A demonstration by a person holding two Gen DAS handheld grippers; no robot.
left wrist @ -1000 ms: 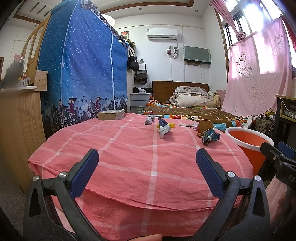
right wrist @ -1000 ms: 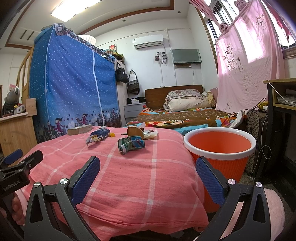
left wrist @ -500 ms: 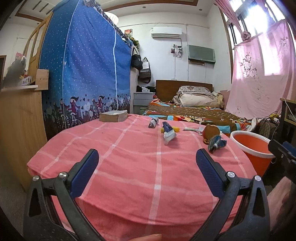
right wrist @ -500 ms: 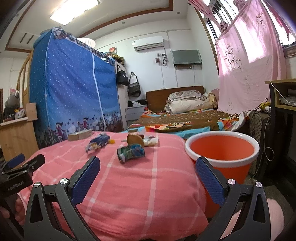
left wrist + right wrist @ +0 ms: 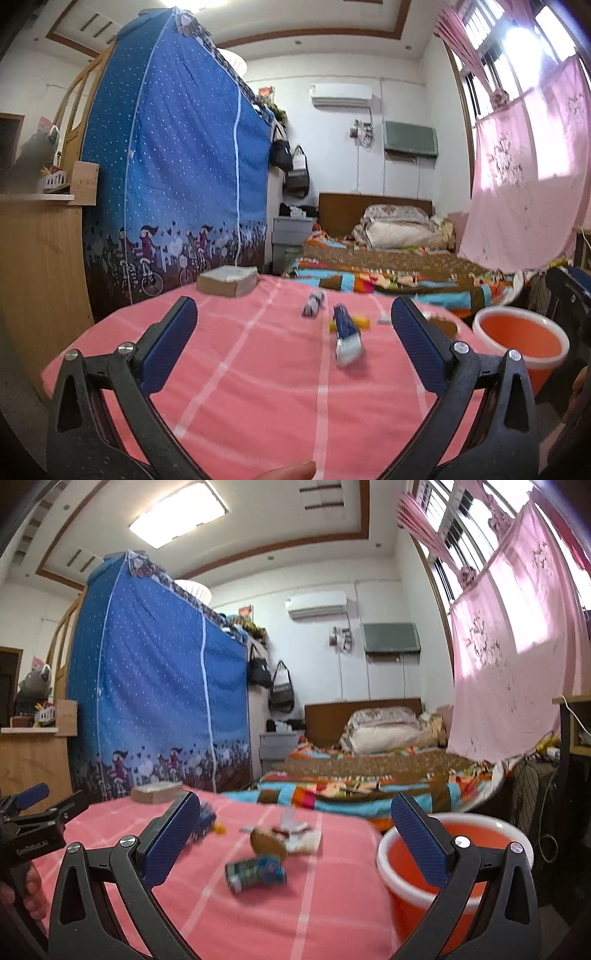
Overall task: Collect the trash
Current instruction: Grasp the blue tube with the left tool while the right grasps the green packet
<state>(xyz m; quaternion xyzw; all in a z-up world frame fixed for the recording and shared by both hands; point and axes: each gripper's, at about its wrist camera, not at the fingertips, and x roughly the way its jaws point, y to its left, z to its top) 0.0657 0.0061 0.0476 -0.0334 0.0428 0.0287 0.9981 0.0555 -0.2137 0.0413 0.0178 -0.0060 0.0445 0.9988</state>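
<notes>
Trash lies on a table with a pink checked cloth (image 5: pixel 258 387). In the left wrist view a blue-and-white wrapper (image 5: pixel 345 334), a small crumpled wrapper (image 5: pixel 313 302) and a yellow piece (image 5: pixel 360 322) lie ahead of my open, empty left gripper (image 5: pixel 293 332). In the right wrist view a crushed green-blue can (image 5: pixel 256 873), a brown round piece (image 5: pixel 267 842) and white scraps (image 5: pixel 301 836) lie between the fingers of my open, empty right gripper (image 5: pixel 295 821). An orange bucket (image 5: pixel 461 853) stands right of the table; it also shows in the left wrist view (image 5: pixel 521 336).
A flat cardboard box (image 5: pixel 227 280) sits at the table's far left. A blue fabric wardrobe (image 5: pixel 177 184) and a wooden cabinet (image 5: pixel 40 266) stand to the left. A bed (image 5: pixel 388 258) lies behind the table. A pink curtain (image 5: pixel 513 664) hangs at right.
Both grippers have moved forward and risen over the table, so the trash and the bucket look closer and lower in view. Both stay open.
</notes>
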